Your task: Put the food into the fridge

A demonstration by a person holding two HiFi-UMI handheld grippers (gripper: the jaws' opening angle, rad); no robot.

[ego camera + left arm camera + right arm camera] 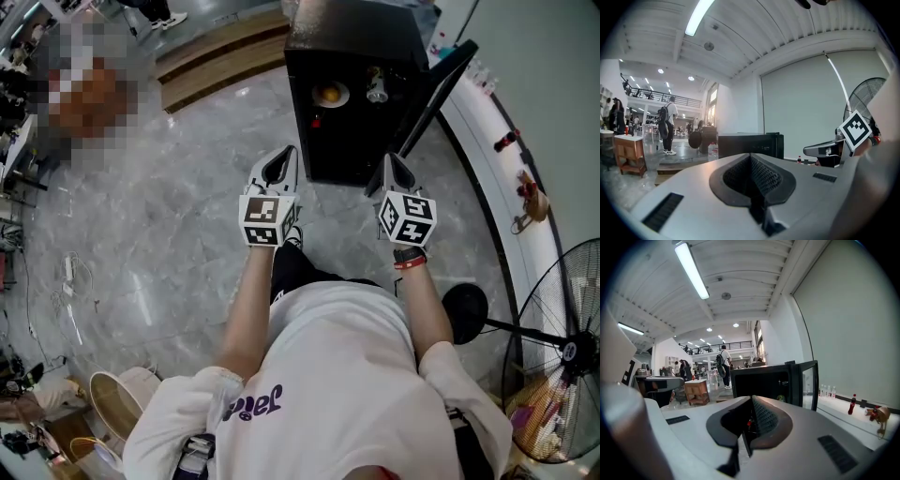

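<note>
- Here, a black fridge (pixel 356 37) is seen at the far side of the grey marble floor (pixel 169 234), with its door (pixel 439 84) swung open to the right.
- Inside the fridge, a plate (pixel 345 97) is set on the upper level at the left, and round orange-yellow food (pixel 329 93) is carried on it.
- A small can-like container (pixel 377 89) is set just right of the plate, apart from it, and a small red thing (pixel 316 120) is seen lower down at the left.
- The left gripper (pixel 280 161) is held roughly level in front of the fridge's near left corner, clear of it. In the left gripper view its jaws are pressed together, pad against pad.
- The right gripper (pixel 394 167) is held beside it, near the lower edge of the open door. Its jaws are likewise pressed together. A small red speck is seen at their seam in the right gripper view, and what it is cannot be told.
- Both grippers are kept outside the fridge, well apart from the food.
- A white ledge (pixel 487 150) is run along the right wall, and a red bottle (pixel 506 141) and a brown toy figure (pixel 532 197) are set on it.
- A standing fan (pixel 562 347) is placed at the near right.
- Wooden steps (pixel 220 56) are seen to the far left of the fridge.
</note>
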